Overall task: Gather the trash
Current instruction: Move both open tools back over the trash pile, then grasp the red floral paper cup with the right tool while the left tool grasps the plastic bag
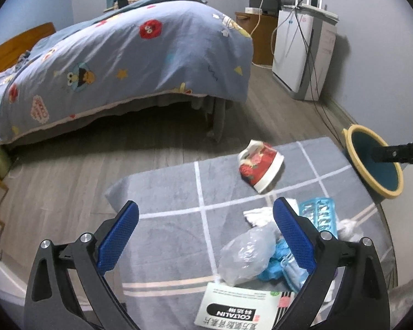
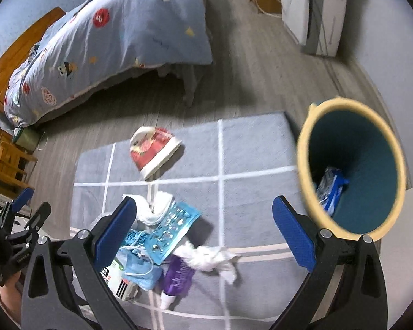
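A heap of trash lies on a grey rug (image 1: 165, 198) (image 2: 250, 148): a crushed red paper cup (image 1: 260, 166) (image 2: 152, 151), white tissues (image 2: 209, 260), a blue blister tray (image 2: 172, 232) (image 1: 320, 214), a clear plastic bag (image 1: 247, 255), a white medicine box (image 1: 239, 306), blue masks (image 2: 140, 271) and a purple bottle (image 2: 177, 276). A teal bin with a yellow rim (image 2: 352, 170) (image 1: 377, 162) stands at the rug's right and holds blue-white wrappers. My left gripper (image 1: 206, 236) is open above the heap, empty. My right gripper (image 2: 205, 231) is open and empty, left of the bin.
A bed with a blue cartoon quilt (image 1: 118, 63) fills the back left. A white appliance with cables (image 1: 303, 52) stands by the right wall. Wooden furniture (image 2: 8, 162) stands at the left. Grey wood floor (image 1: 68, 170) surrounds the rug.
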Tool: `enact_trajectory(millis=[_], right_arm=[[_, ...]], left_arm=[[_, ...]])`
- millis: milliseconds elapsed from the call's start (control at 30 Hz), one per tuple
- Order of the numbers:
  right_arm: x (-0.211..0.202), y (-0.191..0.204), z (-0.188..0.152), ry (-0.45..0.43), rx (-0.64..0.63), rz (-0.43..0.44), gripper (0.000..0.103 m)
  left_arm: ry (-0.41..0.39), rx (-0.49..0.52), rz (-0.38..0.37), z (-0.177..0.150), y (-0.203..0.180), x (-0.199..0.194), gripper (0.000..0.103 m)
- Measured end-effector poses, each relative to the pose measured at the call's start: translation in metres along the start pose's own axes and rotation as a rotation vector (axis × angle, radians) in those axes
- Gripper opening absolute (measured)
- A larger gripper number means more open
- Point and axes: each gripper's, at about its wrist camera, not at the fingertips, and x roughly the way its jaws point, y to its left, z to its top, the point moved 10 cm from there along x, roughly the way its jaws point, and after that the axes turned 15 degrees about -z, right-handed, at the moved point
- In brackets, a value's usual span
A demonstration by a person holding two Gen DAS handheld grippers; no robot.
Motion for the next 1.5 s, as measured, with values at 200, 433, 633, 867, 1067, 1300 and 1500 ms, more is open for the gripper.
enact_trajectory(millis=[200,433,633,867,1067,1300,1500], right_arm=[[0.028,0.018,-0.005,0.054,-0.012,-0.024,0.097],[0.047,0.04,0.002,0.086,0.001,-0.007,0.097],[0.06,0.061,0.021,0.071,-0.01,0.009,0.097],[0.076,0.08,0.046,0.026,-0.069,0.0,0.097],[0.101,0.101,0.052,0.044,-0.111,0.011,0.097],[0.12,0.136,0.052,0.015,-0.261,-0.042,0.097],[0.137,0.157,0.052,-0.011,-0.398,-0.1,0.097]], left_arm=[[0.1,0.023,-0.055,-0.024,-0.01,0.019,0.097],[0.23,0.073,-0.1,-0.053,-0.016,0.047,0.097],[0.292,0.099,-0.195,-0.068,-0.034,0.062,0.085],[0.359,0.089,-0.262,-0.077,-0.038,0.075,0.022],[0.306,0.095,-0.247,-0.055,-0.024,0.061,0.015],[0.269,0.056,-0.154,-0.036,0.025,0.054,0.015],[0.246,-0.027,-0.156,-0.029,0.051,0.055,0.015]])
